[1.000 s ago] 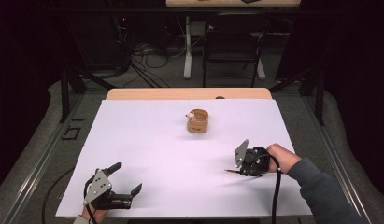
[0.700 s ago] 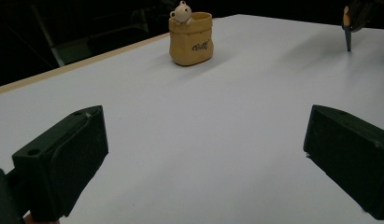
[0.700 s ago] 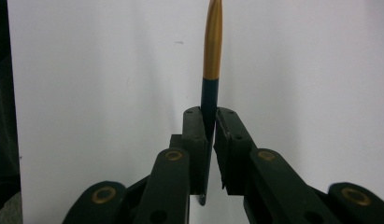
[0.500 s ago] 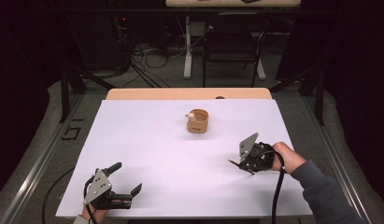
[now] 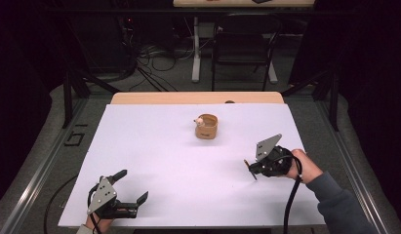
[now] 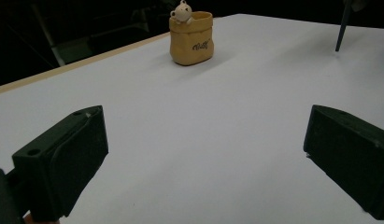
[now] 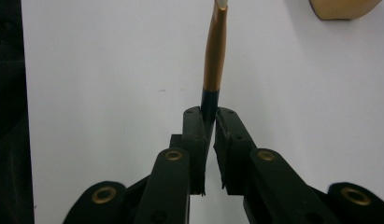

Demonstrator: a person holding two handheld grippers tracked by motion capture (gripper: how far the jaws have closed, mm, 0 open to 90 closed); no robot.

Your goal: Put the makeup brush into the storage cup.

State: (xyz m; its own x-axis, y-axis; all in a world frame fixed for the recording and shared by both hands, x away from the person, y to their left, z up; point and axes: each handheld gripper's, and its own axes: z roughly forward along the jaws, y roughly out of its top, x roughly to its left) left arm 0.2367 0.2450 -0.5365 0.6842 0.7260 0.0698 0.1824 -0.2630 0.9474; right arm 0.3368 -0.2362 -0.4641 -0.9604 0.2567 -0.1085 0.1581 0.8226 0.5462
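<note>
Though script unreadable, lettered pouch [image 6: 191, 38] upright.

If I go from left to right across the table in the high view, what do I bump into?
Left hand-held gripper → little yellow pot with a bear on its rim → pen → right hand-held gripper holding it.

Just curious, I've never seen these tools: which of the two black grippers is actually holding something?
The right gripper, at the table's right side: its jaws are clamped on a slim pen with a copper-coloured barrel. The left gripper has its jaws spread wide, with nothing between them.
</note>
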